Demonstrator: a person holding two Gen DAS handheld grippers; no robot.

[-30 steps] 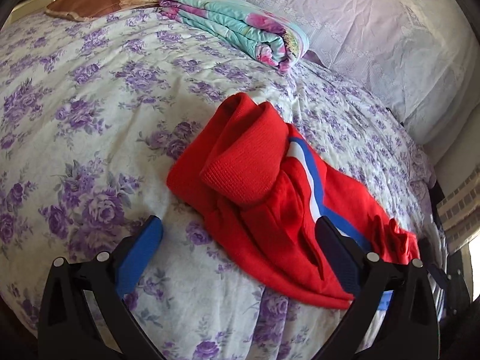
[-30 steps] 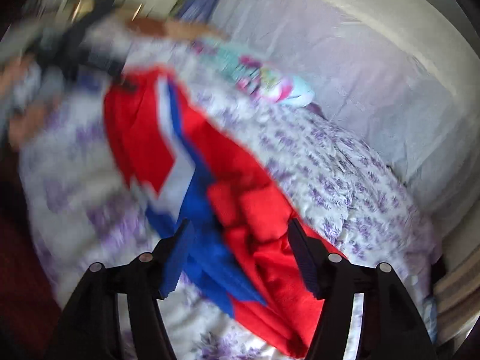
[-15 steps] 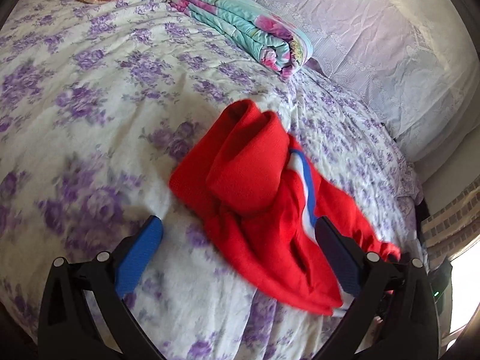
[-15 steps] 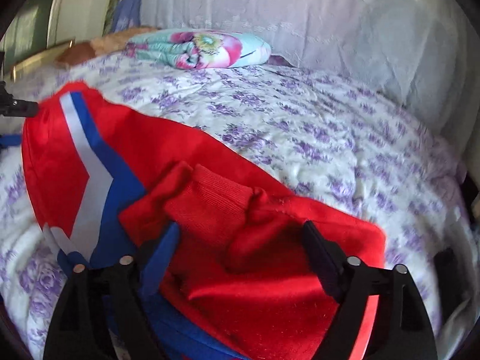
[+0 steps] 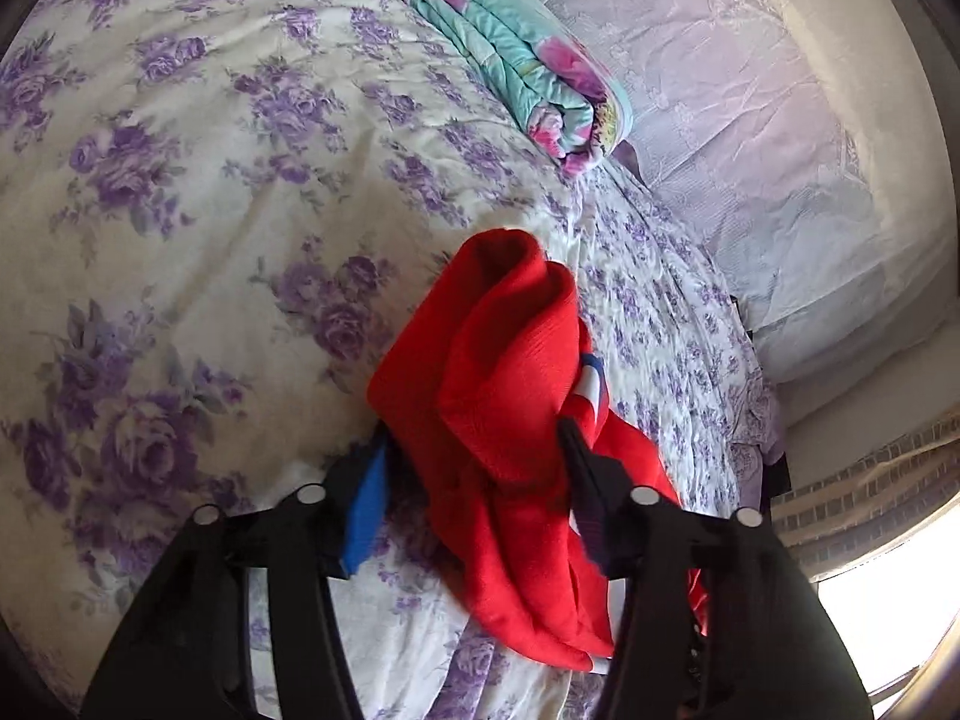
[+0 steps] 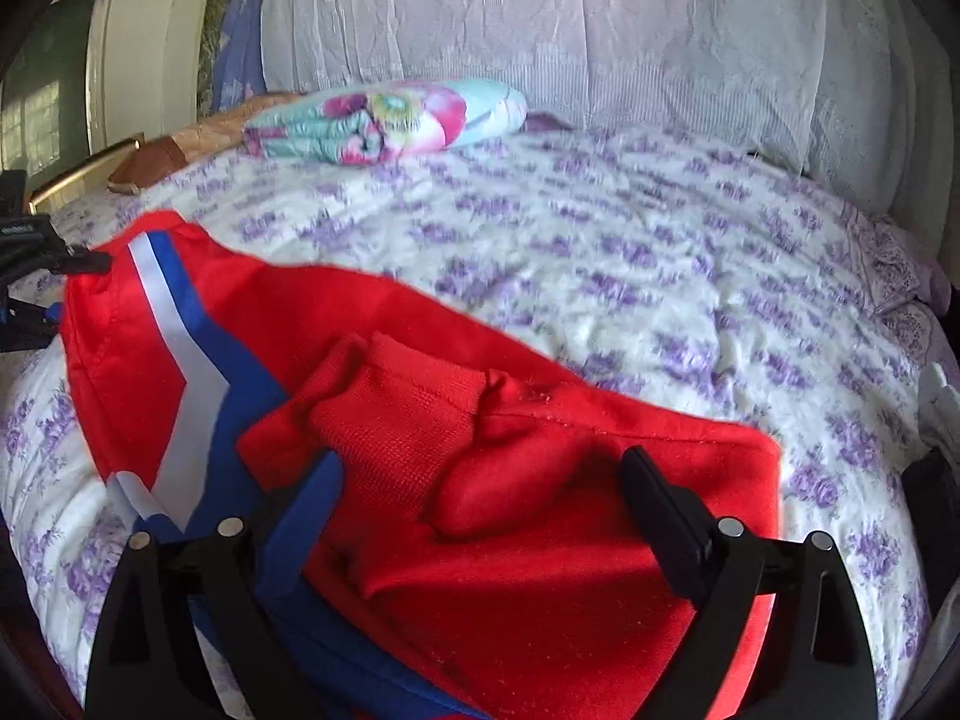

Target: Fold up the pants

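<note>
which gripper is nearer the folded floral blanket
Left. The left gripper sits mid-bed, around a bunched end of the red pants; the right gripper is farther from the blanket.

Left tongs (image 5: 474, 468) have just been closing, seemingly gripping; right tongs (image 6: 480, 498) have just been opening.

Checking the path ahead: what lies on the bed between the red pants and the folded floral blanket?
Only bare purple-flowered bedsheet separates the red pants from the folded turquoise floral blanket; the right wrist view shows it best.

The right gripper (image 6: 480, 492) spreads wide over seemingly bunched red pants (image 6: 540, 570).
</note>
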